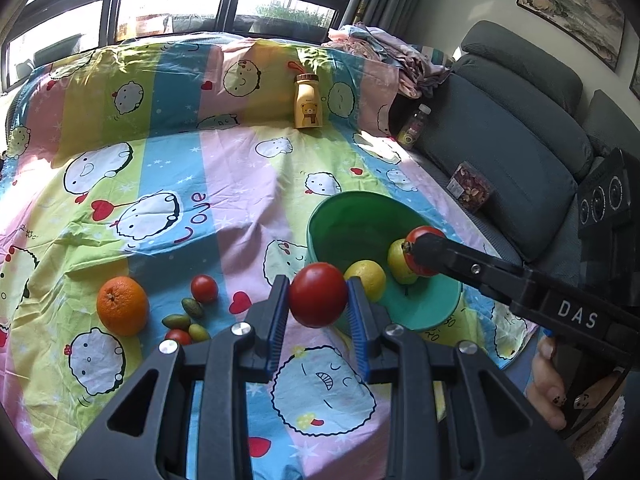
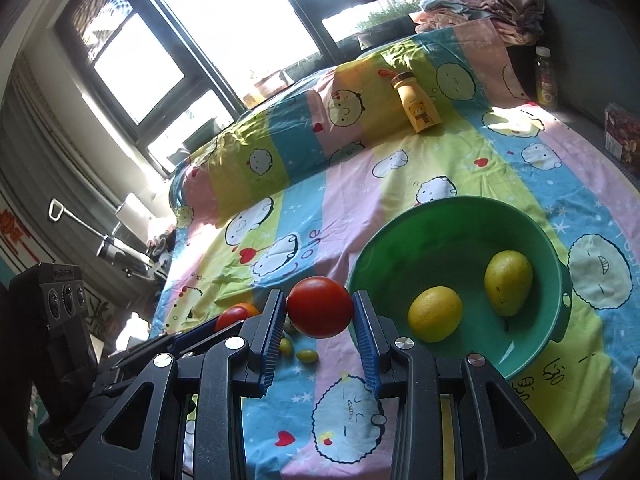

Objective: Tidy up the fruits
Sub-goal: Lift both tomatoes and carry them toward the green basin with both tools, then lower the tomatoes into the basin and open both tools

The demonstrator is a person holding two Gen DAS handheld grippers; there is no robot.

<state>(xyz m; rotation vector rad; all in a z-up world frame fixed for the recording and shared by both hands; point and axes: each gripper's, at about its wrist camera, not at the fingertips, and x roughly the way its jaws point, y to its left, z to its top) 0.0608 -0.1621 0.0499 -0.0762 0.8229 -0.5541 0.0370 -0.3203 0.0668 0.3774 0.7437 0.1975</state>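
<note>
My left gripper [image 1: 318, 285] is shut on a red tomato [image 1: 318, 304], held above the cartoon bedsheet just left of the green bowl [image 1: 344, 208]. My right gripper [image 2: 319, 296] is shut on a second red tomato [image 2: 320, 312], near the bowl's [image 2: 452, 204] left rim. In the left wrist view the right gripper [image 1: 420, 251] reaches in from the right, its tomato [image 1: 418, 236] over the bowl. A lemon [image 2: 435, 314] and a yellow-green fruit [image 2: 508, 282] lie in the bowl. An orange [image 1: 122, 306], a small tomato [image 1: 204, 288] and little green fruits [image 1: 192, 307] lie on the sheet.
A yellow bear bottle [image 1: 308, 100] stands at the back of the bed. A grey sofa [image 1: 520, 140] on the right holds a drink bottle [image 1: 414, 126] and a snack box [image 1: 470, 186]. A hand [image 1: 548, 384] grips the right tool. Windows lie behind the bed.
</note>
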